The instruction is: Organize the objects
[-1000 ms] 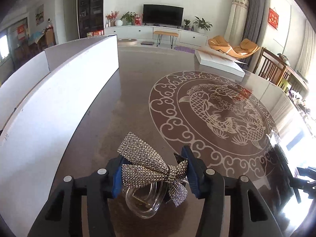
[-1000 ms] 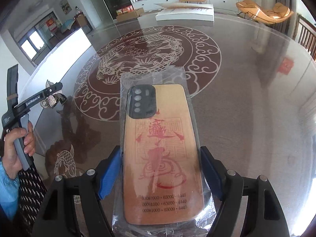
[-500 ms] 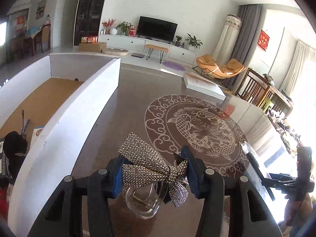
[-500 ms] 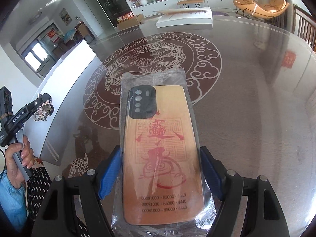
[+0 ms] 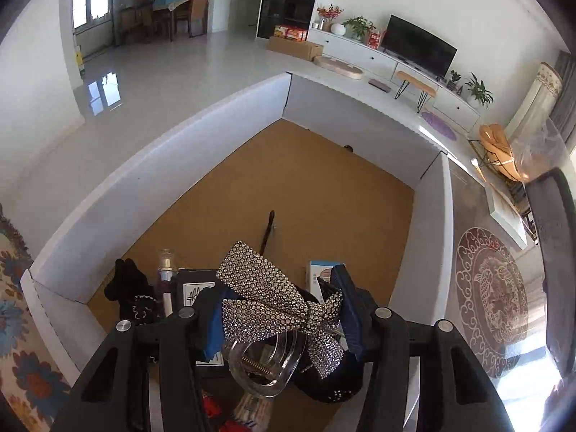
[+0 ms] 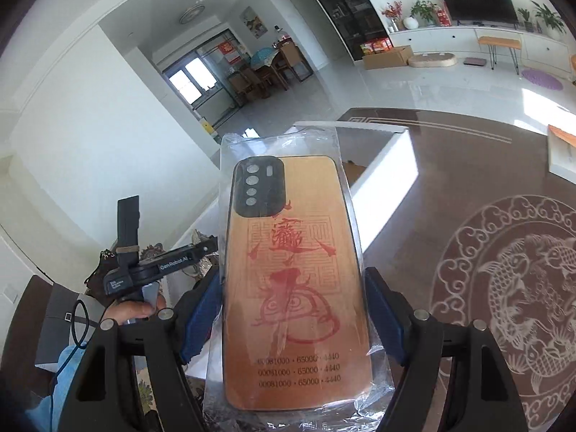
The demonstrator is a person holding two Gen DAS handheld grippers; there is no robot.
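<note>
Rhinestone bow clip (image 5: pixel 277 302) sitting clamped in left gripper (image 5: pixel 279 315) over white box (image 5: pixel 151 176) (clutter at six o'clock); right gripper (image 6: pixel 291 316) pinching bagged phone case (image 6: pixel 291 277).

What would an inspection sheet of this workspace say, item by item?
Surface: dark glossy table with a pale fish medallion.
Job's things: rhinestone bow hair clip; bagged phone case; white-walled box with a brown floor.
Clutter: black pouch, small bottle and a carton lie in the box.
Grippers: left gripper shut on the clip above the box; right gripper shut on the case.
Cables: a thin cord by the sleeve.
Surroundings: living room, television, plants.
</note>
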